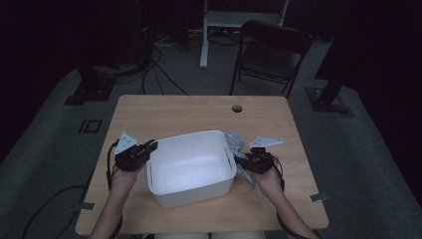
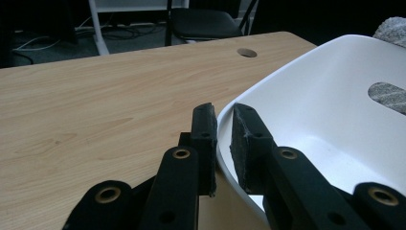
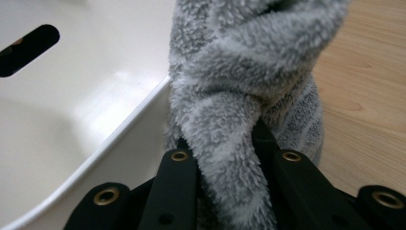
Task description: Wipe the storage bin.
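Observation:
A white plastic tub (image 1: 191, 135) stands in the middle of the wooden table (image 1: 174, 109). My left gripper (image 1: 149, 147) is at the tub's left rim. In the left gripper view the jaws (image 2: 222, 112) straddle the tub's wall (image 2: 335, 96), one pad outside and one inside, closed on the rim. A grey fluffy cloth (image 1: 233, 139) lies against the tub's right side. My right gripper (image 1: 240, 160) is shut on a fold of that cloth (image 3: 239, 72), just beside the tub's outer wall (image 3: 72, 96); the cloth covers the fingertips (image 3: 220, 139).
A round cable hole (image 1: 237, 108) is in the table's far edge. Behind the table stand a black folding chair (image 1: 271, 50) and a white desk leg (image 1: 204, 35), with cables on the floor. Bare wood lies beyond the tub.

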`<state>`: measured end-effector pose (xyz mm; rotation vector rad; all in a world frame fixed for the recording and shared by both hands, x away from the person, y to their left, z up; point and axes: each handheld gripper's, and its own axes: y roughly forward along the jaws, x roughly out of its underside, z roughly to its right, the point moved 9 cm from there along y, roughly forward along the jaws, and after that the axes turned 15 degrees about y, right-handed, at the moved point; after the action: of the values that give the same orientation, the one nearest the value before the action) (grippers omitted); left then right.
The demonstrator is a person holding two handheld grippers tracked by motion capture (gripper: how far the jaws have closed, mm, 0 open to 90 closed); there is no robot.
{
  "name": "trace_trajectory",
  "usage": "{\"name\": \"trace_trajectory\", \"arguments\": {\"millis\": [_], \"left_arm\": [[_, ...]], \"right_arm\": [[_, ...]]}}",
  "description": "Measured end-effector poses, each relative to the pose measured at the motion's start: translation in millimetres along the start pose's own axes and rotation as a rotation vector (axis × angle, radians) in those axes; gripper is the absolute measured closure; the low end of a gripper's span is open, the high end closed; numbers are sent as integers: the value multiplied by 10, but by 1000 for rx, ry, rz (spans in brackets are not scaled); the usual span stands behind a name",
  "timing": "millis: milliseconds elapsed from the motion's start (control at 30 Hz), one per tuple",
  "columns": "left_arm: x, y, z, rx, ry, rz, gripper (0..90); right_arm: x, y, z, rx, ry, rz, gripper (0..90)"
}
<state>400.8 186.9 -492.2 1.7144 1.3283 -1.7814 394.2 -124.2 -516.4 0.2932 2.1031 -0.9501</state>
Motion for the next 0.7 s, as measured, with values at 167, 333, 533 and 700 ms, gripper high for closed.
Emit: {"name": "trace_trajectory", "arguments": {"millis": [167, 333, 533, 700], "left_arm": [[1, -1, -1, 6, 5, 0, 798], [0, 0, 0, 10, 6, 0, 798], [-1, 2, 3, 6, 7, 0, 799], [-3, 6, 5, -2, 5, -2, 800]], "right_arm": [[-80, -66, -10, -13, 2, 15, 782], [-215, -127, -47, -26, 5, 50, 781], [-288, -72, -53, -19, -3, 45, 780], [-261, 1, -24, -32, 16, 35, 783]]}}
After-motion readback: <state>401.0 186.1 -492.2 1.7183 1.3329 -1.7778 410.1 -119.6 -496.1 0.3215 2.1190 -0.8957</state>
